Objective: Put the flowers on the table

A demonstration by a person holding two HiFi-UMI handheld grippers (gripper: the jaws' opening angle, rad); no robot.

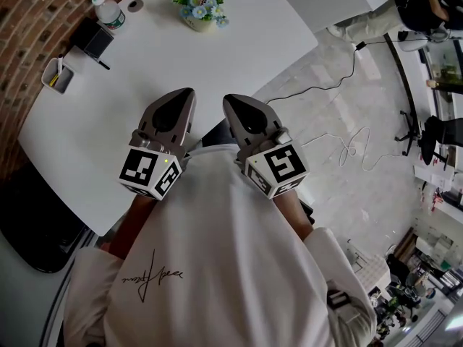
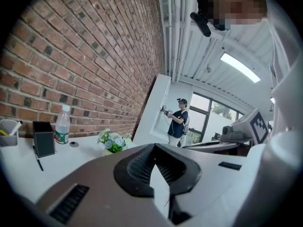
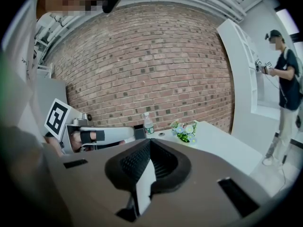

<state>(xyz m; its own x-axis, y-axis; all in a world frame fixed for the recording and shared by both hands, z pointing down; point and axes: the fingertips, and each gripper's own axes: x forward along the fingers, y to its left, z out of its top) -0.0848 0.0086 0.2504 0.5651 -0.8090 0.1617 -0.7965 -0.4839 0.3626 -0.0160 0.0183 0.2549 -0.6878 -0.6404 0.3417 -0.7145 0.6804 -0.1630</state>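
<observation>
The flowers [image 1: 201, 7], small blue and white blooms in a pale pot, stand upright at the far side of the white table [image 1: 239, 49]. They also show in the left gripper view [image 2: 113, 142] and the right gripper view [image 3: 184, 131]. My left gripper [image 1: 188, 95] and right gripper [image 1: 228, 100] hover side by side over the table's near edge, close to my chest and far from the pot. Each one's jaws are shut with nothing between them, as the left gripper view [image 2: 154, 148] and the right gripper view [image 3: 150, 144] show.
A water bottle [image 1: 108, 11], a black box [image 1: 92, 38] and a grey pen holder [image 1: 58, 74] stand along the table's left, by the brick wall. White cables [image 1: 347, 147] trail over the floor on the right. Another person [image 3: 286, 89] stands beyond the table.
</observation>
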